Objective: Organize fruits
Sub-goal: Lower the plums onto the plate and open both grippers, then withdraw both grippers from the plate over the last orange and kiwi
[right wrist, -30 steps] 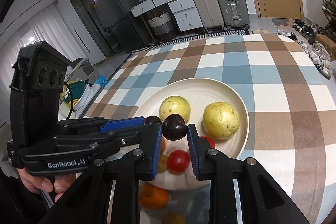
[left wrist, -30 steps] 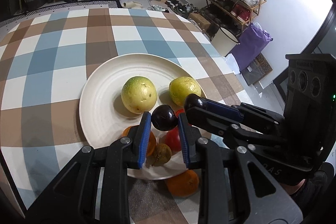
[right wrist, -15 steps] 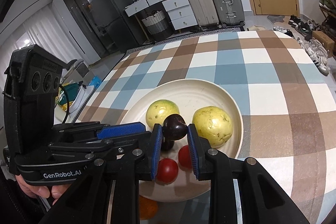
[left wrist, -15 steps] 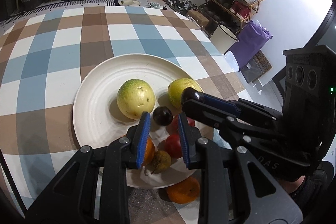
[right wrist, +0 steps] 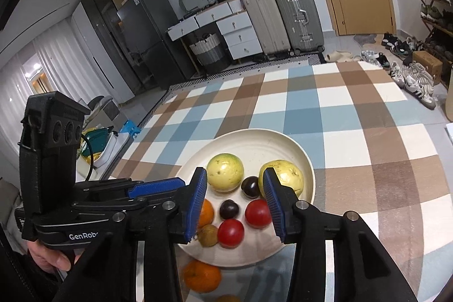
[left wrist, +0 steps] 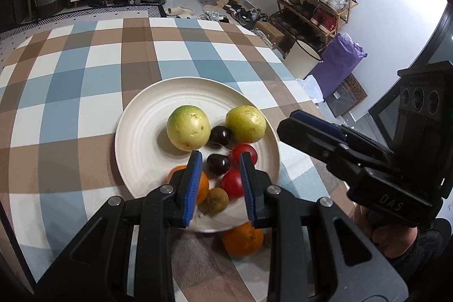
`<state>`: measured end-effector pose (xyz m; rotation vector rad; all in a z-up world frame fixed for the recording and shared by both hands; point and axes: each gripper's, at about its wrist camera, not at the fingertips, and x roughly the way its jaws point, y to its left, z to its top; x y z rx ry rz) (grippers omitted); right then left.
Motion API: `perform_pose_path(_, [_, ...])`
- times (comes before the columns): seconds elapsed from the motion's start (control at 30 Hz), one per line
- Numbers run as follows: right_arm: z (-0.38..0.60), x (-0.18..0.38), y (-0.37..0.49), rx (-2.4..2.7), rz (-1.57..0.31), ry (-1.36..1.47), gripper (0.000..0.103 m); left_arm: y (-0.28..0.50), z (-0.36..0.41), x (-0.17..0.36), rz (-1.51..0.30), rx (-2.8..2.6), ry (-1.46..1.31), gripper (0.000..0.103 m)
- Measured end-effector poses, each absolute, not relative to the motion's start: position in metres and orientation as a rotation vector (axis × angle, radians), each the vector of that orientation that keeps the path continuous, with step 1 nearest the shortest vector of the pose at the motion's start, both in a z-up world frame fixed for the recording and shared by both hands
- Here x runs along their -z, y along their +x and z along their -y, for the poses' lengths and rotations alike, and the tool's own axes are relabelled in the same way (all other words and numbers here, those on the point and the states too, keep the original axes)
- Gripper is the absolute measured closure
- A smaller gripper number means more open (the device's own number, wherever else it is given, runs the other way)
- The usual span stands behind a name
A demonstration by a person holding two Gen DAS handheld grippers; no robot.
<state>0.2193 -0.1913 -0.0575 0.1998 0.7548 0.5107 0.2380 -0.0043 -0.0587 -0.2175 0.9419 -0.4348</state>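
Note:
A cream plate [left wrist: 136, 137] [right wrist: 283, 143] on the checked tablecloth holds two yellow-green guavas [left wrist: 188, 128] [right wrist: 225, 172], two dark plums [left wrist: 218, 164] [right wrist: 228, 209], two red tomatoes [left wrist: 232, 184] [right wrist: 257, 213], an orange [left wrist: 202, 186] and a small brown fruit [left wrist: 213, 201]. My left gripper [left wrist: 220, 184] is open and empty above the plate's near side. My right gripper [right wrist: 235, 203] is open and empty above the plums. A second plum [left wrist: 219, 135] [right wrist: 250, 186] lies between the guavas.
Another orange [left wrist: 242, 239] [right wrist: 201, 276] lies on the cloth off the plate's near rim. The table edge drops to the floor on the right, by a shoe rack [left wrist: 320, 4]. Suitcases [right wrist: 283, 19] and drawers stand beyond the far edge.
Both grippers held a dark plum each; both have opened and pulled back. The two plums now lie on the plate.

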Motion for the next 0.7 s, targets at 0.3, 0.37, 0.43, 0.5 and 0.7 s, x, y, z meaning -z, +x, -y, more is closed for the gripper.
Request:
perform_pose_path(0.3, [0.198, 0.037, 0.186, -0.5, -0.666, 0.204, 0.055, 0.2, -0.004, 0.05, -0.909, 0.393, -0.226, 0.075])
perform_pose_path(0.37, [0.201, 0.034, 0.18, -0.488, -0.649, 0.205, 0.054, 0.192, -0.006, 0.05, -0.905, 0.382, -0.222, 0.073])
perform_pose_path(0.43, [0.205, 0.03, 0.175, -0.479, -0.642, 0.202, 0.054, 0.183, -0.007, 0.049, -0.898, 0.371, -0.219, 0.072])
perform_pose_path(0.5, [0.21, 0.026, 0.17, -0.474, -0.638, 0.201, 0.053, 0.175, -0.009, 0.048, -0.893, 0.363, -0.222, 0.072])
perform_pose_path(0.7, [0.213, 0.027, 0.153, -0.467, -0.643, 0.194, 0.041, 0.154, -0.011, 0.044, -0.872, 0.34, -0.222, 0.055])
